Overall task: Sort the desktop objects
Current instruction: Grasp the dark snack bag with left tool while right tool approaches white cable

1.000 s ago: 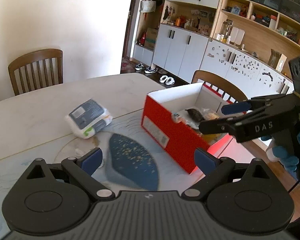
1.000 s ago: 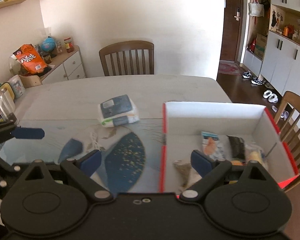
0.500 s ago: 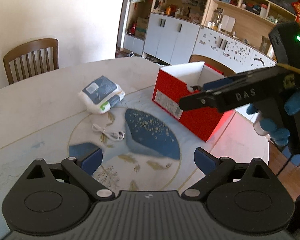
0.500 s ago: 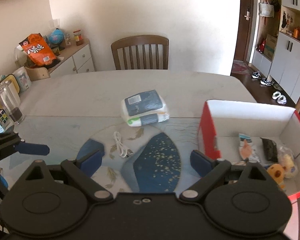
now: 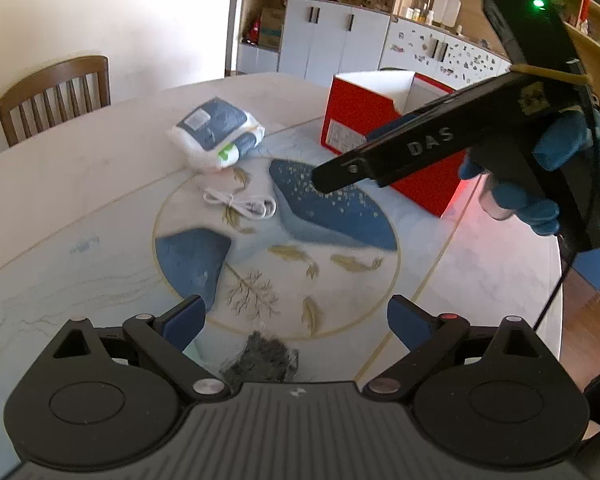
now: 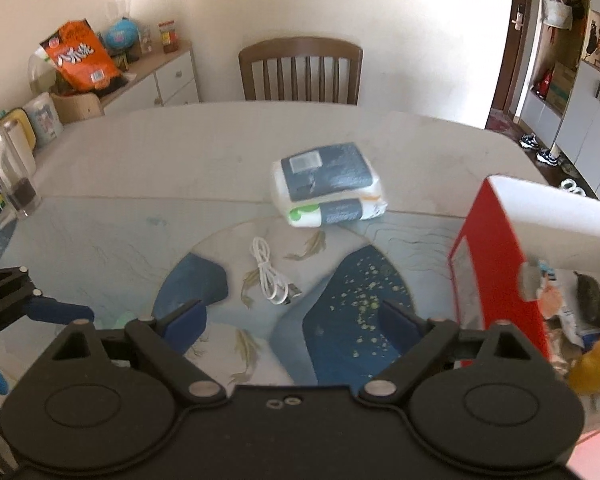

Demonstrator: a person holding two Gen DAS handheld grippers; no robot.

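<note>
The red box (image 6: 496, 264) runs off the right edge of the right wrist view, so its far end is cut away; its contents are partly hidden behind its near wall, and the yellow toy (image 6: 594, 368) inside is blurred; in the left wrist view the right gripper's black arm (image 5: 428, 144) covers most of the box's front; a dark fuzzy thing (image 5: 262, 360) lies half hidden under the left gripper's body, too soft to name; the label print on the tissue pack (image 6: 326, 184) is too small to read.
</note>
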